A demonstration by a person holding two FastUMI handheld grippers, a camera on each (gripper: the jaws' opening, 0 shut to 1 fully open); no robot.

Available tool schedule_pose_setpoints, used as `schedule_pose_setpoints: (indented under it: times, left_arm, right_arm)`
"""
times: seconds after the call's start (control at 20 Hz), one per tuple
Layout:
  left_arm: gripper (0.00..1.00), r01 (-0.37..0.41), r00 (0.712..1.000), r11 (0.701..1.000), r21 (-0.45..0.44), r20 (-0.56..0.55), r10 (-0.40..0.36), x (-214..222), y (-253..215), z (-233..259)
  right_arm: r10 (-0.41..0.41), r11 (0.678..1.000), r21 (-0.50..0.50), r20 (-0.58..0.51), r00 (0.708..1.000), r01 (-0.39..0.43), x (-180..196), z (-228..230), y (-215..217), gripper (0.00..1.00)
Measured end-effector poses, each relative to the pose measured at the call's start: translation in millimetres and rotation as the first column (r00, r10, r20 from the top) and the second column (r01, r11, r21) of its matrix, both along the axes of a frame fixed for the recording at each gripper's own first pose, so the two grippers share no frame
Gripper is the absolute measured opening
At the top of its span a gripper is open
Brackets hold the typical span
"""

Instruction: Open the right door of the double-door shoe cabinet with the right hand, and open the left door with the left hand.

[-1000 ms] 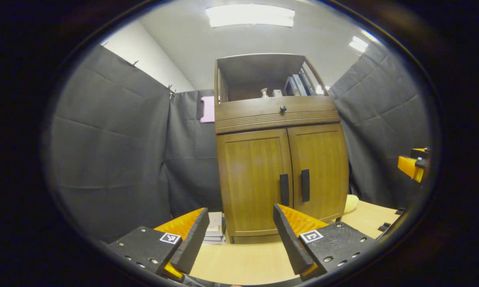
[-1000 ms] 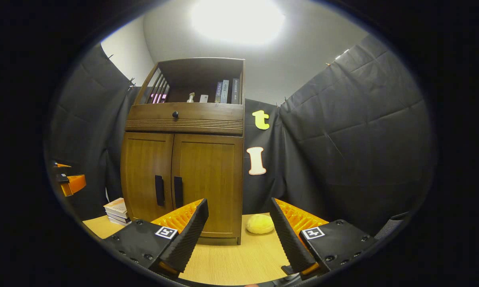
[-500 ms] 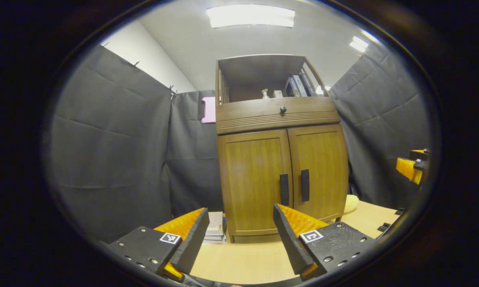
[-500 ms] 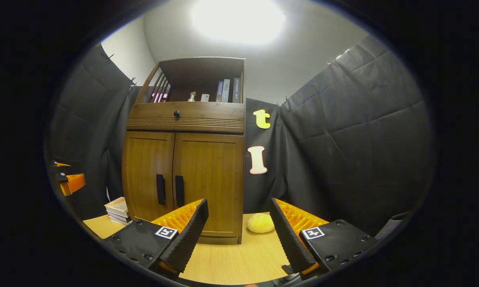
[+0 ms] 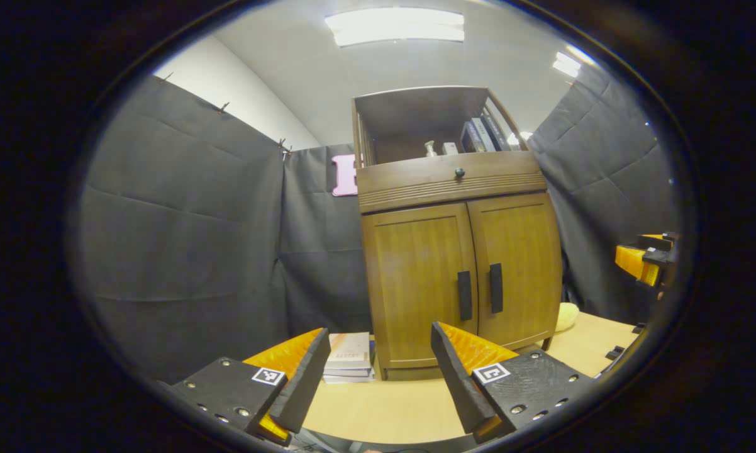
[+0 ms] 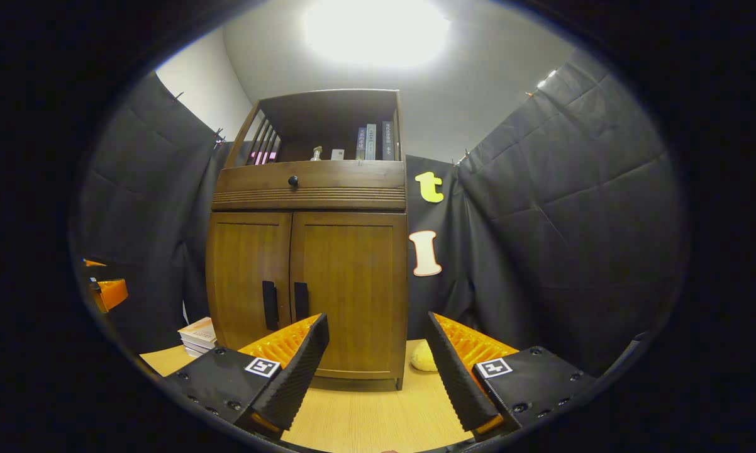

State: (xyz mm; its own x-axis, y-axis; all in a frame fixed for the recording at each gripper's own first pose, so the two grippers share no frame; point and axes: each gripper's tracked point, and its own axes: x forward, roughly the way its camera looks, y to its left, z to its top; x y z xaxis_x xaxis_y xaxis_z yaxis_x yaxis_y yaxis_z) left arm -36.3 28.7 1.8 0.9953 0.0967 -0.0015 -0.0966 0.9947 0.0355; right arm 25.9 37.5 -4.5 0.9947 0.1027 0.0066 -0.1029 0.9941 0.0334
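Observation:
A brown wooden shoe cabinet (image 5: 460, 277) (image 6: 309, 283) stands on the light wood table with both doors closed. Two black vertical handles sit side by side at the middle: the left handle (image 5: 465, 295) (image 6: 269, 305) and the right handle (image 5: 495, 288) (image 6: 300, 301). My left gripper (image 5: 378, 371) is open and empty, some way in front of the cabinet's left door. My right gripper (image 6: 377, 362) is open too, a distance before the right door. At the far edge of each view the other gripper shows: the right gripper (image 5: 645, 261) and the left gripper (image 6: 104, 290).
A stack of books (image 5: 350, 365) (image 6: 199, 335) lies on the table left of the cabinet. A yellow soft object (image 5: 567, 316) (image 6: 423, 360) lies at its right. Above the doors are a drawer with a black knob (image 5: 459, 172) and an open shelf with books.
Both views have shifted so that the cabinet sits a little farther right. In the right gripper view the cabinet looks slightly nearer. Both grippers stay open.

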Motion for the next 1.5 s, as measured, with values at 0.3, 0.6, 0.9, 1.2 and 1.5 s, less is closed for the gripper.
schedule_pose_setpoints:
  times: [0.3,0.6,0.9,1.2,1.5]
  left_arm:
    - [0.94,-0.063,0.998,0.998,0.007,-0.004,0.063,-18.3,22.7,4.2]
    - [0.94,-0.134,0.991,0.991,0.017,-0.009,0.134,-34.5,46.7,5.2]
    - [0.94,-0.199,0.98,0.98,0.031,-0.017,0.199,-53.8,69.9,3.6]
    - [0.94,-0.258,0.966,0.965,0.048,-0.015,0.259,-73.6,91.4,3.7]
    - [0.94,-0.309,0.951,0.949,0.065,-0.013,0.31,-82.1,98.9,7.4]
  right_arm:
    - [0.059,0.998,0.014,-0.006,0.998,-0.059,31.9,-2.1,30.3,0.97]
    - [0.101,0.994,0.03,0.001,0.995,-0.101,68.9,-2.3,60.6,0.97]
    - [0.144,0.988,0.062,-0.002,0.99,-0.144,102.8,-5.4,93.1,0.97]
    - [0.174,0.982,0.078,-0.027,0.984,-0.171,140.9,-15.3,121.1,0.98]
    - [0.188,0.979,0.088,-0.069,0.98,-0.182,177.1,-34.1,146.4,0.97]
